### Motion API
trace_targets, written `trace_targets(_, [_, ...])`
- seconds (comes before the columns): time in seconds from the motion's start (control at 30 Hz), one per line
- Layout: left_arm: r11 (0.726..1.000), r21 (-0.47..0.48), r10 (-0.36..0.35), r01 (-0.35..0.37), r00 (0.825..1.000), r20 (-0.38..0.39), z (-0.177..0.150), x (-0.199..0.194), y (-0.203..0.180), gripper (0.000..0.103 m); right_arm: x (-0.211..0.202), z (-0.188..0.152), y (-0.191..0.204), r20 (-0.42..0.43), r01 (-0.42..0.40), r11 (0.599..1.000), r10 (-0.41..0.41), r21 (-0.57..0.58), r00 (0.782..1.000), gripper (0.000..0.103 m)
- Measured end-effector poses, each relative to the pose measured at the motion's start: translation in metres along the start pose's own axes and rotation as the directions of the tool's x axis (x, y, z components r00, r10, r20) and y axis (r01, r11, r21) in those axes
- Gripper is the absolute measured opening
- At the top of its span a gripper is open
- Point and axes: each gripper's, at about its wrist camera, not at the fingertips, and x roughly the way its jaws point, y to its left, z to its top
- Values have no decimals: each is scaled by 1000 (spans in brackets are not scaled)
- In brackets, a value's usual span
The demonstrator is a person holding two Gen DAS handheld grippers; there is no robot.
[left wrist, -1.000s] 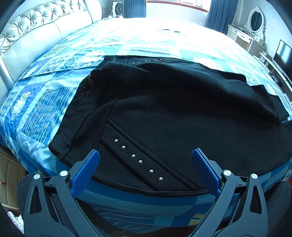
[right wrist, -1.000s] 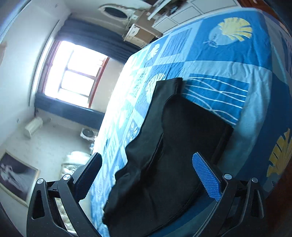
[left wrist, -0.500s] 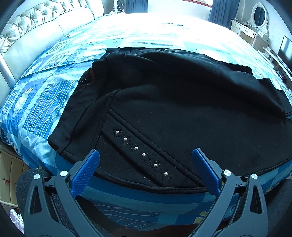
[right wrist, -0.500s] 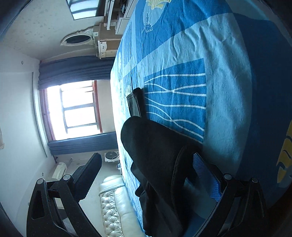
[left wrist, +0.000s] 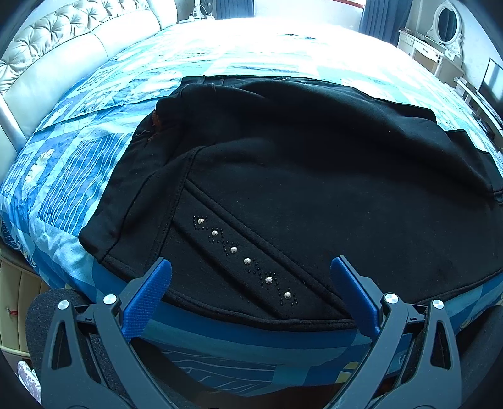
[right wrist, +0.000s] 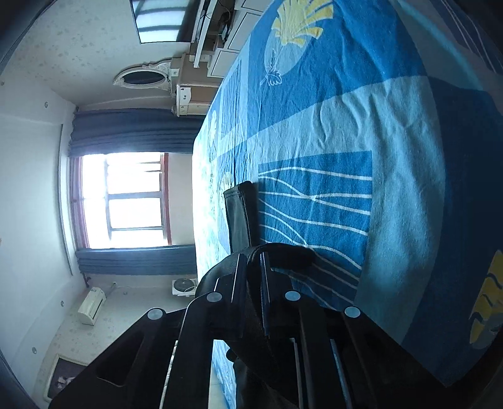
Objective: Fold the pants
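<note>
Black pants [left wrist: 298, 176] lie folded lengthwise across the blue patterned bed [left wrist: 239, 53], with a row of silver studs [left wrist: 245, 259] near the front hem. My left gripper [left wrist: 251, 277] is open and empty, hovering just over the near edge of the pants. In the right wrist view, my right gripper [right wrist: 251, 267] is shut on a bunched fold of the pants' leg end [right wrist: 283, 251], and another black cuff [right wrist: 240, 217] lies on the bedspread [right wrist: 361, 126] beyond it.
A tufted cream headboard [left wrist: 63, 53] runs along the left. A white dresser with an oval mirror [left wrist: 446, 25] stands at the back right. A window with dark curtains [right wrist: 132, 201] and a wall-mounted TV [right wrist: 160, 19] show in the right wrist view.
My right gripper rolled onto its side, moved onto the leg end and closed on it. My left gripper edged slightly closer over the pants and stayed open.
</note>
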Motion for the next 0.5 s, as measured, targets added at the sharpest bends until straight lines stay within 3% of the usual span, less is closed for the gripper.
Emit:
trace_targets(0.1, [1000, -1, -2, 2, 1000, 7, 1, -1, 1, 101, -29, -4, 20, 102, 109, 983, -94, -146, 990, 6])
trace_targets(0.2, [1000, -3, -3, 3, 1000, 7, 1, -1, 2, 101, -41, -13, 25, 173, 246, 925, -203, -290, 964, 5])
trace_targets(0.27, [1000, -3, -5, 5, 1000, -1, 2, 2, 2, 101, -36, -15, 7, 129, 284, 916, -257, -283, 958, 5])
trace_targets(0.33, [1000, -5, -8, 8, 1000, -9, 2, 4, 2, 101, -34, -12, -11, 84, 265, 933, -252, -244, 964, 6])
trace_targets(0.4, [1000, -7, -6, 6, 1000, -11, 2, 5, 2, 101, -37, -4, -17, 102, 263, 939, -246, -221, 964, 10])
trace_targets(0.43, [1000, -7, -5, 5, 1000, -9, 2, 5, 2, 101, -37, 0, -19, 98, 247, 944, -231, -217, 968, 14])
trace_targets(0.5, [1000, -8, -3, 3, 1000, -3, 3, 4, 3, 101, -32, 9, -18, 109, 263, 942, -245, -210, 963, 48])
